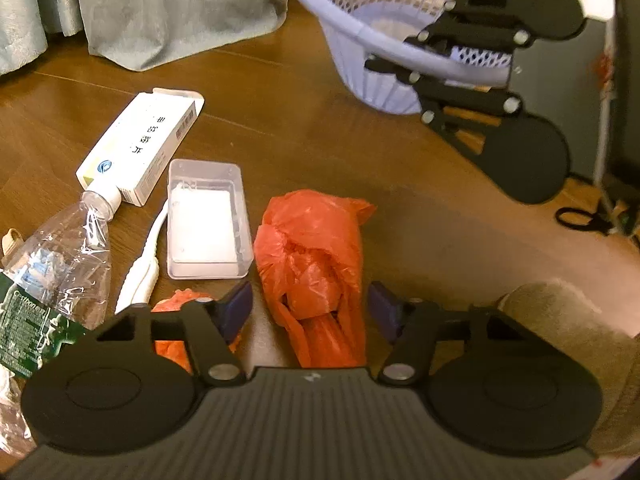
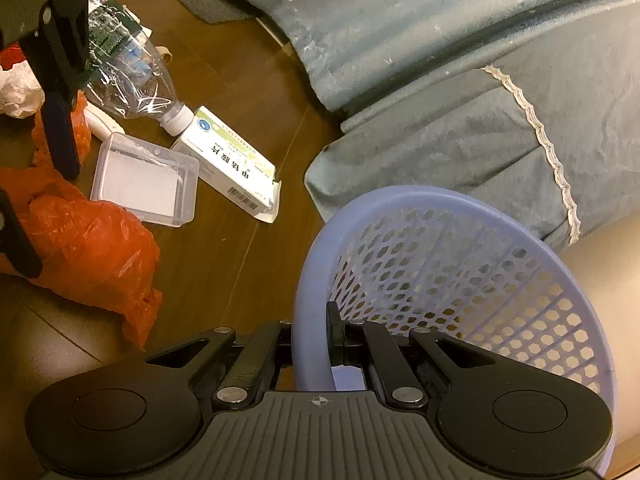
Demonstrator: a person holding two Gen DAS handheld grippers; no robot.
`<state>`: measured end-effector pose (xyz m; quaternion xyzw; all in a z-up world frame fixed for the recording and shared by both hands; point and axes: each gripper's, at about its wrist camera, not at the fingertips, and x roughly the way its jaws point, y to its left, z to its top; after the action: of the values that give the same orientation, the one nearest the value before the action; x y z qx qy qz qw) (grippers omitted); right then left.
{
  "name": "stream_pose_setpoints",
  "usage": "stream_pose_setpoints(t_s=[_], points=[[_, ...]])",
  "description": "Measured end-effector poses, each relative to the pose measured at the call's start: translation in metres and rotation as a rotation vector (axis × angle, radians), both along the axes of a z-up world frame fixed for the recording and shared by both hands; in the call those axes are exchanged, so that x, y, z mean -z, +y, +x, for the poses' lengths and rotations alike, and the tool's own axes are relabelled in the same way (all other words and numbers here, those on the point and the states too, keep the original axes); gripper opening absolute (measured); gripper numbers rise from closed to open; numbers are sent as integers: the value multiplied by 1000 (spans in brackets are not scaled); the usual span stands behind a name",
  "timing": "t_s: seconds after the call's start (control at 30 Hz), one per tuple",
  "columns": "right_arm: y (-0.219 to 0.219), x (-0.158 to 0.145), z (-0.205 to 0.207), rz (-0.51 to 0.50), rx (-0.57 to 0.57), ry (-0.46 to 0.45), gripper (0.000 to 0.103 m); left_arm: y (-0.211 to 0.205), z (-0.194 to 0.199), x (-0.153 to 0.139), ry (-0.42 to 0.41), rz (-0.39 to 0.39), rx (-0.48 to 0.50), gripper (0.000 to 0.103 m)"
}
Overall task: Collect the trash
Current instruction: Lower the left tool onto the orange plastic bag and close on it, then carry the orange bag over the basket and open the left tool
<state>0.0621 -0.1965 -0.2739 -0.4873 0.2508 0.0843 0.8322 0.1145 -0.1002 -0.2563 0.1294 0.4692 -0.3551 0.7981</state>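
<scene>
Straddling the orange bag [image 1: 312, 264], with left gripper [image 1: 310, 312] pads half-spread either side and not yet pressing; bag lying crumpled on the wood floor [image 1: 280, 120], just beside the clear tub [image 1: 208, 220]; beyond that, carton [image 1: 140, 144] and crushed bottle [image 1: 60, 248], cap touching carton; white handle-shaped piece [image 1: 144, 264] between bottle and tub. Clamped tight on the basket [image 2: 460, 264] rim, right gripper [image 2: 336, 336], holding it tilted with the mouth turned toward the litter. Best pinched at the bag's thick bunched middle rather than a loose edge; thin film likely to slip or trail; worth sinking the pads low before squeezing, keeping clear of the tub wall; basket held steady, mouth facing the bag.
</scene>
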Motion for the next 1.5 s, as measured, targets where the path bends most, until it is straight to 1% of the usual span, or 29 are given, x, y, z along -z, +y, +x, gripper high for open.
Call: stream_pose_setpoints(t_s=[0.07, 0.1, 0.17, 0.27, 0.37, 0.6, 0.9, 1.03, 1.1, 1.2, 1.3, 1.33, 1.37, 1.4, 1.43, 1.47, 1.5], points=[[0, 0, 0, 2, 3, 4, 0, 0, 3, 3, -2, 21, 0, 37], [0, 1, 0, 3, 4, 7, 0, 1, 4, 4, -3, 28, 1, 35], [0, 2, 0, 6, 7, 14, 0, 2, 4, 4, -17, 51, 20, 21], [0, 3, 0, 6, 10, 20, 0, 9, 7, -2, -31, 73, 50, 16], [1, 3, 1, 6, 9, 22, 0, 22, 12, -11, -37, 81, 51, 14], [2, 5, 2, 7, 9, 26, 0, 39, 22, -43, -58, 42, 39, 14], [2, 6, 4, 12, 12, 25, 0, 35, 32, -90, -131, 1, 36, 14], [1, 5, 6, 18, 15, 24, 0, 25, 45, -118, -185, -24, 53, 14], [1, 5, 6, 20, 17, 23, 0, 18, 52, -134, -208, -49, 68, 14], [1, 5, 4, 23, 17, 23, 0, -2, 59, -154, -221, -94, 118, 14], [1, 4, 4, 28, 19, 22, 0, -29, 59, -167, -234, -149, 175, 14], [0, 4, 4, 29, 19, 21, 0, -38, 59, -168, -234, -161, 192, 15], [0, 3, 5, 30, 19, 21, 0, -50, 58, -169, -234, -170, 210, 19], [0, 3, 5, 32, 20, 22, 0, -61, 59, -168, -233, -177, 221, 23], [0, 3, 5, 34, 21, 22, 0, -70, 60, -167, -233, -185, 220, 31], [0, 2, 5, 37, 22, 22, 0, -76, 62, -165, -242, -193, 207, 37], [-1, 2, 6, 39, 23, 21, 0, -78, 64, -163, -248, -196, 199, 37]])
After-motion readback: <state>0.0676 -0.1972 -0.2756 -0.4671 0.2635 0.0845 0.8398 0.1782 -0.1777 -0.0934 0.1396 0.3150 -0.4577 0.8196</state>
